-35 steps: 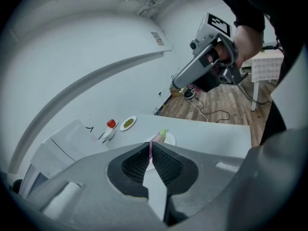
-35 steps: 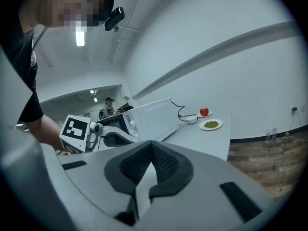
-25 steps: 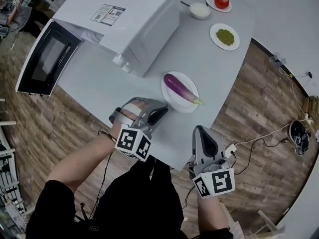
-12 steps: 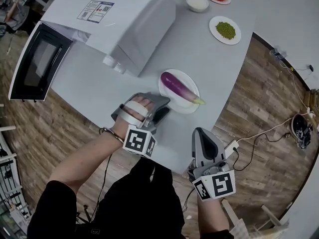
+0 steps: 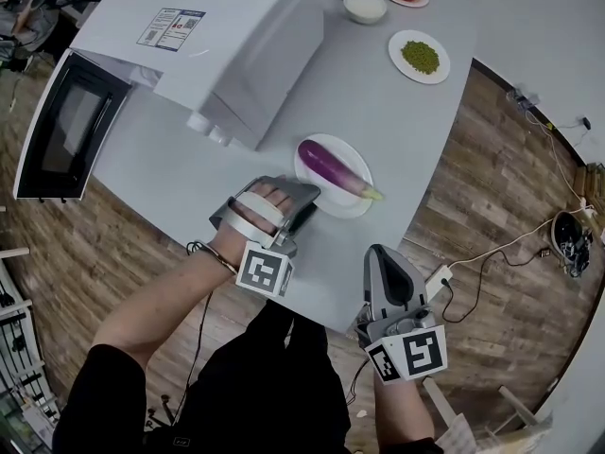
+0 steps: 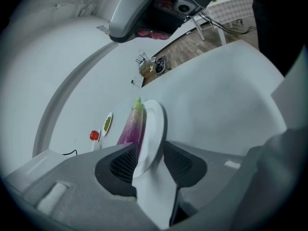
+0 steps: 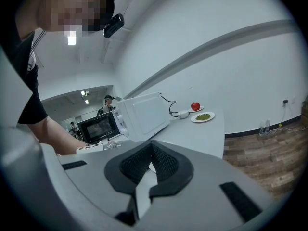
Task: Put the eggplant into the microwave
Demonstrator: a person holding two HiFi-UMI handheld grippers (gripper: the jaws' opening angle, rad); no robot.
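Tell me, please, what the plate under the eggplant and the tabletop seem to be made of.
Plate: probably glazed ceramic, possibly melamine. It is plain white and smooth, with a thin, even rim that shows edge-on in the left gripper view.
Tabletop: likely laminate or painted board. It is pale grey, matte and uniform, with no grain or strong glare.

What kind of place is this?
Probably a lab or studio staged as a kitchen, not a home: a microwave and plated eggplant on a white table, with loose cables on the wood floor.
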